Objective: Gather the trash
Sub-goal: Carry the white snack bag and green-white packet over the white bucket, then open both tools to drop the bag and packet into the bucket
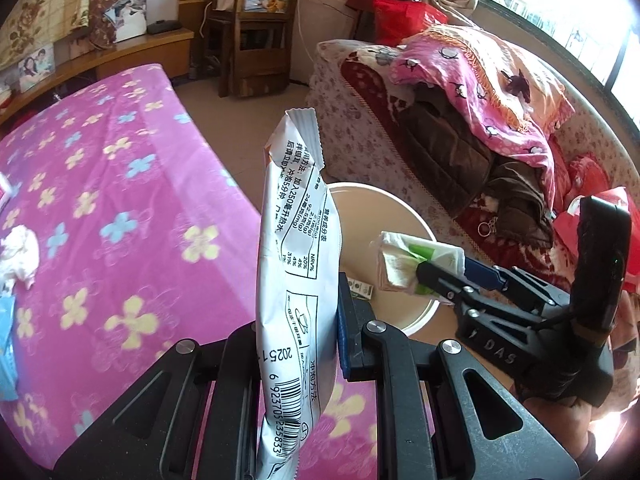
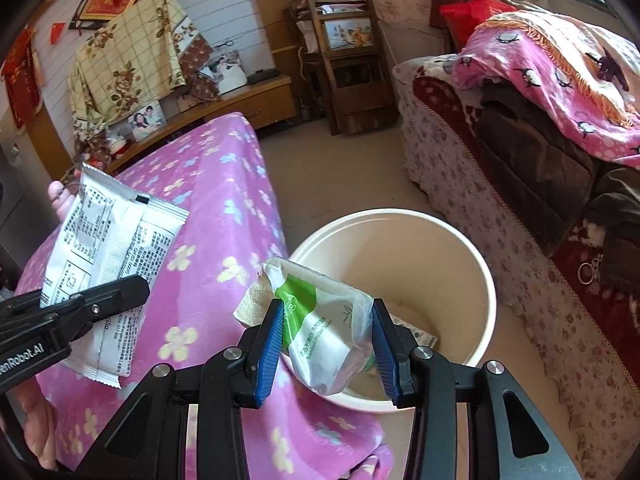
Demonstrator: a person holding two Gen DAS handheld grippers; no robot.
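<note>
The left gripper [image 1: 304, 320] is pressed together on a flat white foil sachet [image 1: 298, 264], which stands upright between its jaws with a crimped, saw-toothed top edge. The sachet is printed in black: a boxed nutrition table with "NRV%", Chinese mixing directions mentioning "250", a date starting "2025", and a barcode reading "6 923705 235833" near the bottom. The same gripper's black arm in the right wrist view carries white lettering ending "enRobot.AI".

The right gripper [image 2: 326, 334] pinches a soft, crinkled plastic tissue pack [image 2: 324, 324] between its ribbed blue pads [image 2: 270, 344]. The pack is white with a green band and the words "Bamboo Pocket Tissues"; folded cream tissue pokes out at its 10 o'clock corner. In the left wrist view this gripper's body is embossed "DAS".

The pack hangs over the near rim of a round, smooth cream bin [image 2: 460, 248] that stands on the tan floor, at 3 o'clock from a bed with a fleecy pink cover [image 2: 224, 208] patterned with yellow and blue flowers. A small printed scrap [image 2: 424, 336] lies in the bin's bottom. A crumpled white tissue [image 1: 18, 252] rests on the cover at 9 o'clock in the left view.
</note>
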